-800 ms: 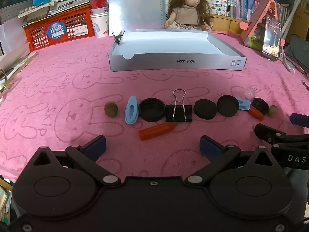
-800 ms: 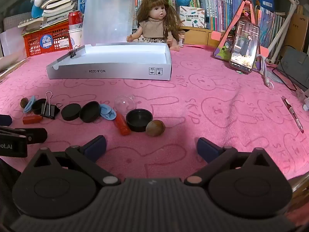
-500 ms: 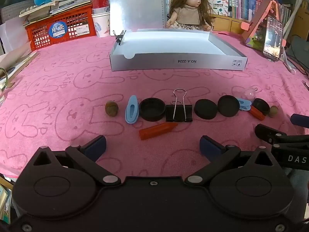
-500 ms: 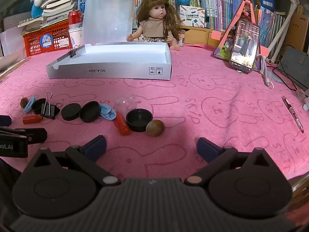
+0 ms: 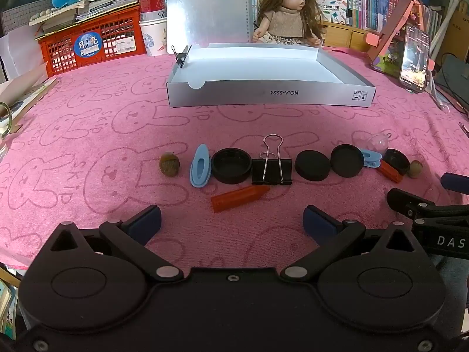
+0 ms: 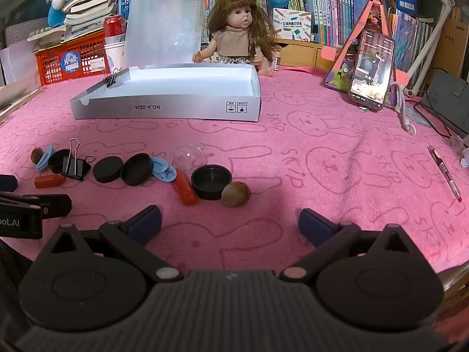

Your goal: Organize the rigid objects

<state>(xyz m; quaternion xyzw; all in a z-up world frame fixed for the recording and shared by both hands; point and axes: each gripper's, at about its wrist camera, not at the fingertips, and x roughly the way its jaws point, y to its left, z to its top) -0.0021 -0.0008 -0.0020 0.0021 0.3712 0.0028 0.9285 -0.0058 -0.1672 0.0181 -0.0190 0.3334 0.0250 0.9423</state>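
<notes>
Across the table: a pink bunny-print cloth (image 5: 88, 111) covers it, and a loose row of small rigid things lies on the cloth in front of me.
Left gripper (image 5: 232, 221): I hold it low over the near edge of the cloth, jaws apart, nothing between them.
Right gripper (image 6: 230, 223): I hold it low as well, jaws apart, nothing between them.
Row, seen from my left side: a brown nut (image 5: 169, 163), a blue clip (image 5: 200, 169), an open black cap (image 5: 231, 165) and a black binder clip (image 5: 272, 167) with its wire handles up; the cap touches the binder clip.
Just before the row: an orange-red crayon (image 5: 239, 198) lies tilted, close ahead of my left jaws.
Further right: two black lids (image 5: 312, 165) side by side, touching.
Seen from my right side: a second blue clip (image 6: 163, 169), a clear dome (image 6: 189, 155), a second orange crayon (image 6: 185, 188), a black cup-shaped cap (image 6: 211, 182) and a round nut (image 6: 235, 194) touching that cap.
Box (image 5: 269, 94): grey, open, marked NO.A-2224, beyond the row; a small binder clip (image 5: 181, 56) sits on its left wall.
Behind the box: a doll (image 6: 238, 33) sits upright.
Right of the box: a phone (image 6: 371, 69) leans on a stand.
</notes>
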